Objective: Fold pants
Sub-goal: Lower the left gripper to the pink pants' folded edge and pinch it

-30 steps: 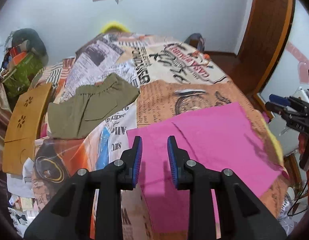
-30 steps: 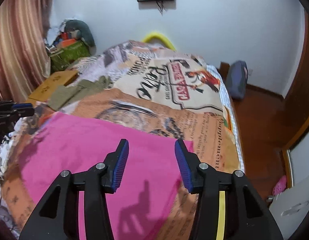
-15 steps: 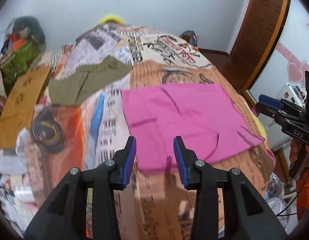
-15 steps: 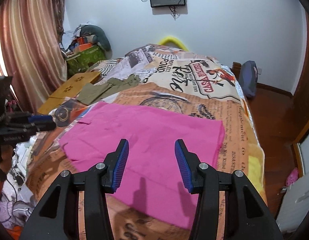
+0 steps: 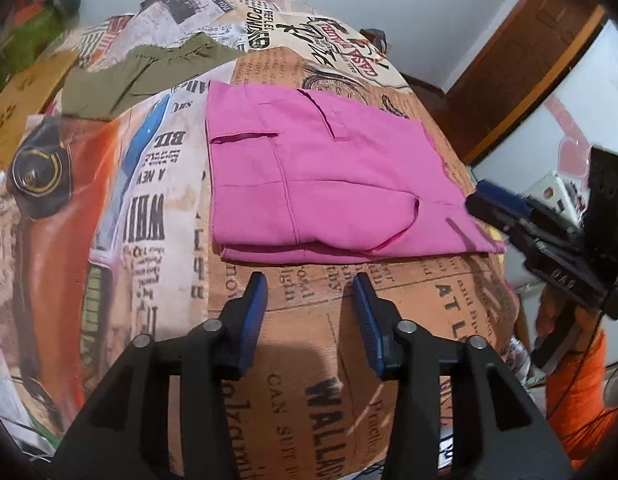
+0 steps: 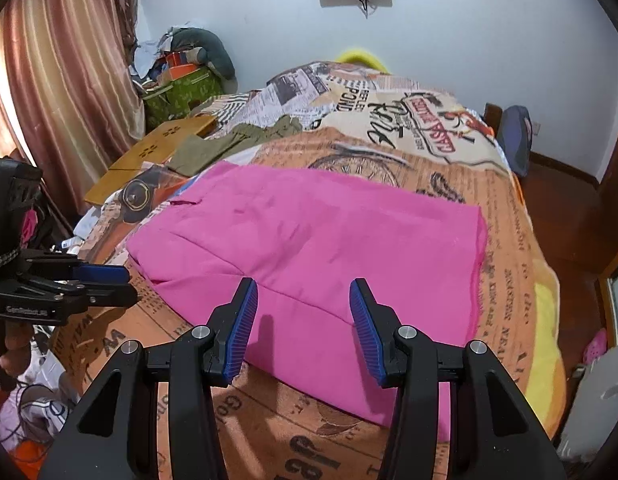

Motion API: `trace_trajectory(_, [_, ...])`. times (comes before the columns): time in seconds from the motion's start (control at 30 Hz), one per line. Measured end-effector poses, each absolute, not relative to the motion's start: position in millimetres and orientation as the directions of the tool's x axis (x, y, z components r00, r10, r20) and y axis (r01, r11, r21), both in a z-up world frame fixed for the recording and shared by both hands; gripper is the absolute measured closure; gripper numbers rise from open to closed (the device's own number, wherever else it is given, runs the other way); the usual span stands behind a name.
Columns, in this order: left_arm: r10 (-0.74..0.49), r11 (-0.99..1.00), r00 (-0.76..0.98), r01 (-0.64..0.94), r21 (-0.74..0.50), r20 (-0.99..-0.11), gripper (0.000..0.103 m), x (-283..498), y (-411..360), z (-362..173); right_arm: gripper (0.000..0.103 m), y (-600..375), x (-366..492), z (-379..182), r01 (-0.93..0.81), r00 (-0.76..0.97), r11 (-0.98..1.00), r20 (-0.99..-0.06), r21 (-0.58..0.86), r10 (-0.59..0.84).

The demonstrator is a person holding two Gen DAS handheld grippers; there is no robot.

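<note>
Pink pants [image 5: 321, 176] lie folded flat on the bed [image 5: 149, 208], olive shorts [image 5: 149, 72] and a wooden board [image 6: 149, 156] beyond them, while the left claw [image 5: 309, 280] is opening, empty, just short of their edge and the right claw [image 6: 303, 284] hovers half-open over them, holding nothing.

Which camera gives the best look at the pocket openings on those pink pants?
The left wrist view: the pink pants lie whole and sharp there, with pocket slits and seams clearly visible. The right wrist view shows the same pants larger but smoother, its near edge partly behind the jaws.
</note>
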State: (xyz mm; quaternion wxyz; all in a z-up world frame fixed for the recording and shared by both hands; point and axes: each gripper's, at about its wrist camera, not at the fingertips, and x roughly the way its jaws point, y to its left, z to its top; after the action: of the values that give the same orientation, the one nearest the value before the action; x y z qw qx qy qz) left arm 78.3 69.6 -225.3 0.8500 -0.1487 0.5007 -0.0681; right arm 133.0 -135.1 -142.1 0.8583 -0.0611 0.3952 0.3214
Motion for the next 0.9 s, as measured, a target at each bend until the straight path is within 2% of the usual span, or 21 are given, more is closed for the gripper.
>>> trace_trajectory(0.1, [-0.315, 0.915, 0.495, -0.068, -0.398, -0.810, 0.047, 79.7, 75.9, -227.9, 0.059, -133.6, 136.8, -151.8, -0.593, 0.465, 0.788, -0.729, 0.166, 0.503])
trace_trajectory(0.27, [-0.317, 0.884, 0.511, -0.148, -0.445, -0.799, 0.047, 87.5, 86.9, -234.5, 0.059, -129.4, 139.6, -167.6, -0.591, 0.435, 0.788, -0.754, 0.173, 0.492])
trace_trajectory(0.43, [-0.356, 0.825, 0.524, -0.212, -0.523, -0.774, 0.036, 91.2, 92.4, -239.3, 0.059, -132.9, 140.9, -172.3, -0.580, 0.418, 0.785, -0.748, 0.217, 0.516])
trace_trajectory(0.57, [-0.368, 0.810, 0.512, -0.234, -0.538, -0.776, 0.036, 92.0, 90.9, -237.7, 0.059, -133.2, 140.4, -173.0, -0.583, 0.414, 0.781, -0.746, 0.223, 0.522])
trace_trajectory(0.73, [-0.453, 0.712, 0.532, -0.268, -0.650, -0.715, 0.036, 90.0, 104.7, -243.6, 0.058, -135.3, 140.6, -174.6, -0.583, 0.412, 0.777, -0.739, 0.236, 0.534])
trace_trajectory(0.9, [-0.449, 0.682, 0.561, -0.288, -0.673, -0.695, 0.036, 104.7, 108.3, -252.0, 0.058, -134.7, 142.0, -175.3, -0.582, 0.409, 0.777, -0.739, 0.241, 0.536])
